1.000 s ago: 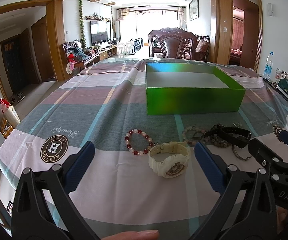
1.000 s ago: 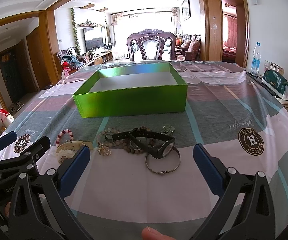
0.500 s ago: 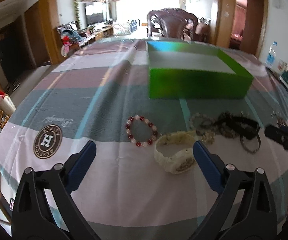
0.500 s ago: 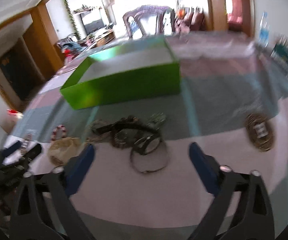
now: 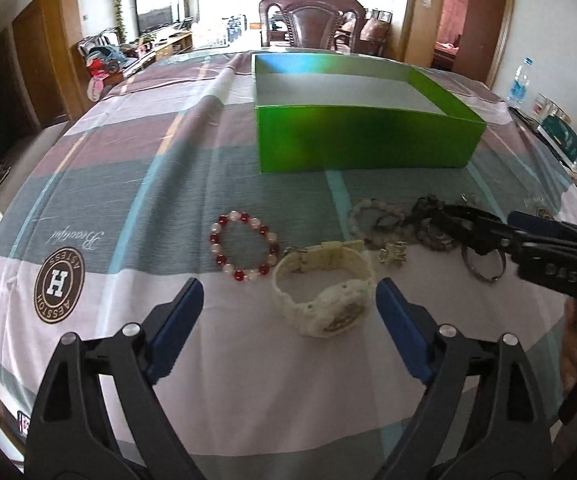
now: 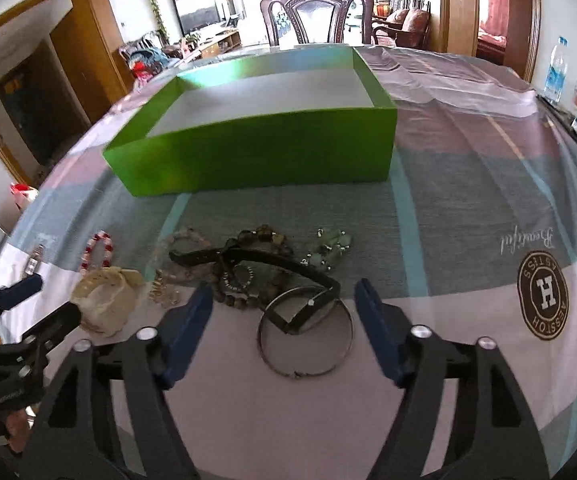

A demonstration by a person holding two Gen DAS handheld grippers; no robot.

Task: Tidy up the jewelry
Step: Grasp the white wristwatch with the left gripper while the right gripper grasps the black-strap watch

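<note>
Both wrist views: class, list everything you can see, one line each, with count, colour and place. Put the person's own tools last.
Box: one, green, empty, far side of table.
White watch: one, cream, between left gripper's fingers.
Bead bracelet: one, red and white, left of watch.
Black watch: one, on tangled bracelets.
Bangle: one, metal, before right gripper.
Tablecloth: one, checked.
Chair: one, dark, behind table.
Bottle: one, clear, far right.
Left gripper: open.
Right gripper: open.
</note>
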